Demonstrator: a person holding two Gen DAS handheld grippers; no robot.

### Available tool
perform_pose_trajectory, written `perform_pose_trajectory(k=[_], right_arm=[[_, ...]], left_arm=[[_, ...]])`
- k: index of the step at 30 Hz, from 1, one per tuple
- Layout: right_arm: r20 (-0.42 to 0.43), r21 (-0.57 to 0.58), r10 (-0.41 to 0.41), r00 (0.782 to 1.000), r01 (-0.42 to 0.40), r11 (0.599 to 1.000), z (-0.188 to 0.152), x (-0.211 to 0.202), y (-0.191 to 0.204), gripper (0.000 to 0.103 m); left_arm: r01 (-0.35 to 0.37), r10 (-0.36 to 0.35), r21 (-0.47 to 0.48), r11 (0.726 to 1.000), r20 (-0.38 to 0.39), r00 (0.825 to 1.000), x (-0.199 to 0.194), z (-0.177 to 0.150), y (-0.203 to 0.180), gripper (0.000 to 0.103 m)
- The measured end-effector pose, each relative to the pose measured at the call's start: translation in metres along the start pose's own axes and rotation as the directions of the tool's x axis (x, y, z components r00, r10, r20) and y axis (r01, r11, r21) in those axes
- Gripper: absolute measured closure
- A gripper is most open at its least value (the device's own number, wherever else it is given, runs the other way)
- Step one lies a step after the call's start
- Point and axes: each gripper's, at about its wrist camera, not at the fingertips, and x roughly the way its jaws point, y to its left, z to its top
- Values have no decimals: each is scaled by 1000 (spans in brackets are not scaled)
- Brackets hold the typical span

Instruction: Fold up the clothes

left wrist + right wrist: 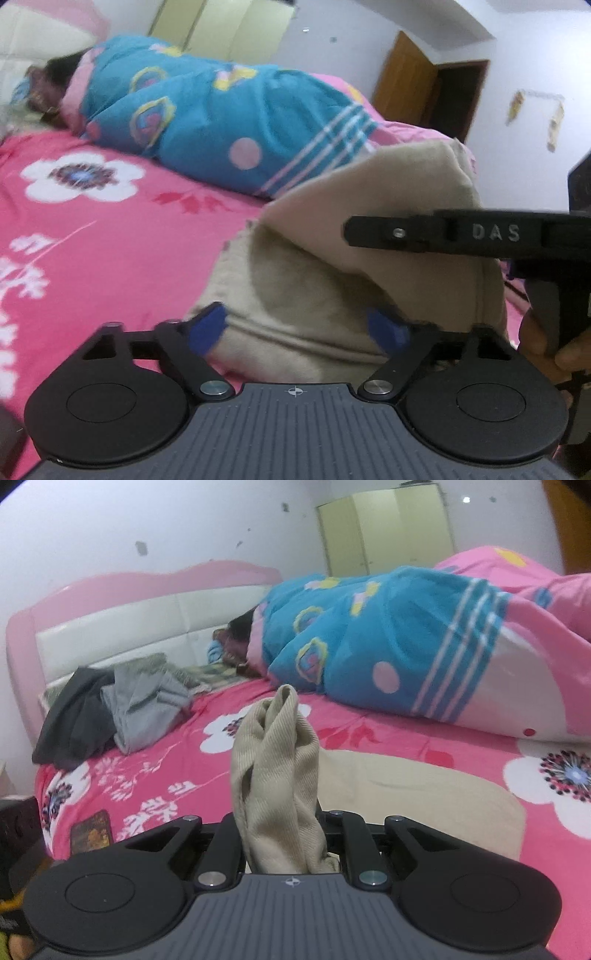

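In the left wrist view, the left gripper [299,328] hangs low over a beige garment [295,295] lying on the pink floral bedsheet [110,240]. Its blue fingertips [207,328] stand wide apart on either side of a fold of the cloth, and whether they press on it cannot be told. The right gripper [354,232] reaches in from the right edge, its black finger crossing in front of a raised flap of the beige cloth; a hand [543,339] grips its handle. Only here does a brown door [406,77] show.

In the right wrist view, the right gripper [284,834] is nearly closed on a bunched, twisted part of the beige garment [277,768], which stands up between its fingers and blocks the middle of the view. The rest of the garment lies flat on the sheet just beyond. Only this view shows grey clothes [144,705] and dark clothes [74,720] piled near the pink headboard [129,602]. A person [236,635] lies under a blue blanket [369,638] behind.
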Motion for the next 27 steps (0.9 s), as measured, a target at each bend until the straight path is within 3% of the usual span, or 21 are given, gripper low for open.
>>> perform_pose_trajectory(k=[4,8,15,21,24,27], right_arm=[[-6,-42,-3,1000,3,999,4,9,7,89],[-24,-157,-50,998,45,987,0,22,26,89],[-53,-397,-182,982,147,906,-29,44,73,85],[-9,-504,-255,967,216,836,-55,48,110,74],[19,-546,-219,975,194,815,-65,46,127,53],[57,-623,-162,985,162,766,-77,40,149,52]], left_arm=[[-43,45,-124,991,12,999,-11,5,31,35],[-62,75,-229,971,49,996,-22,13,56,37],[-1,43,-361,933,109,993,-31,24,77,36],[87,-44,-427,900,110,993,-26,32,90,30],[99,-57,-437,894,109,992,-23,34,92,29],[101,-57,-439,893,111,992,-21,36,92,29]])
